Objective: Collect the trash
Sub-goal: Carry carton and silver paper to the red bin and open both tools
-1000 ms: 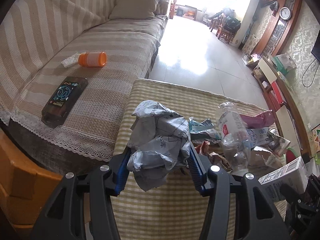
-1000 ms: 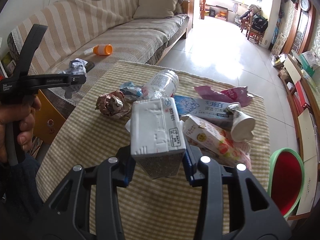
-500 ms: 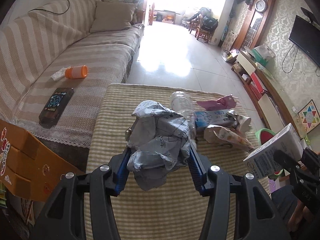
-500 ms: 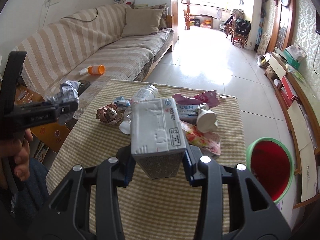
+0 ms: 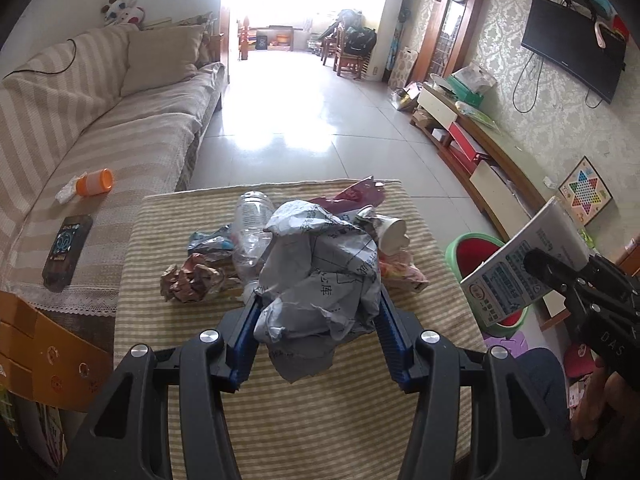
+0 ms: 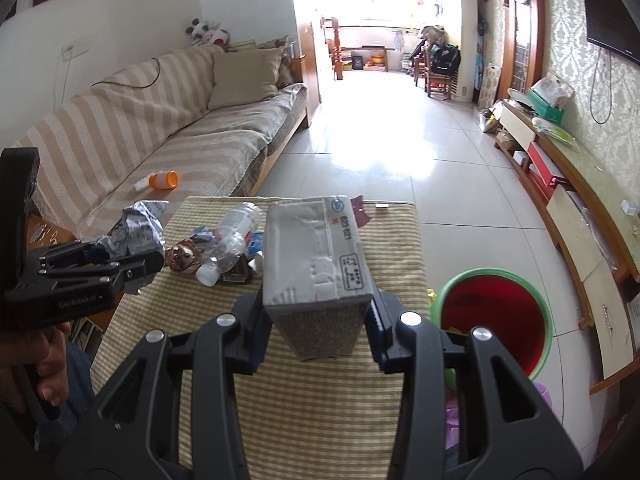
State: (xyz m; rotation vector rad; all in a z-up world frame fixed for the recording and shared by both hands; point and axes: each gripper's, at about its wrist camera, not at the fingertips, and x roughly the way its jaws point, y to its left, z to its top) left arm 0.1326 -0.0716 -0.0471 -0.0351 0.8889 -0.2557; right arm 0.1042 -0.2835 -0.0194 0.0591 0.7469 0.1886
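while left fingers [image 5: 316, 344] clamp paper wad [image 5: 320, 276] and right fingers [image 6: 316, 334] clamp carton [image 6: 316, 264], carry both over bin [image 6: 496, 320] rim before dropping.

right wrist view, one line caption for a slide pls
Right gripper clamps a grey carton above the striped table, red bin waiting at right.

Both wrist views look steeply down from close above, sharing the striped table [image 5: 320, 420] and sofa [image 6: 192, 148].
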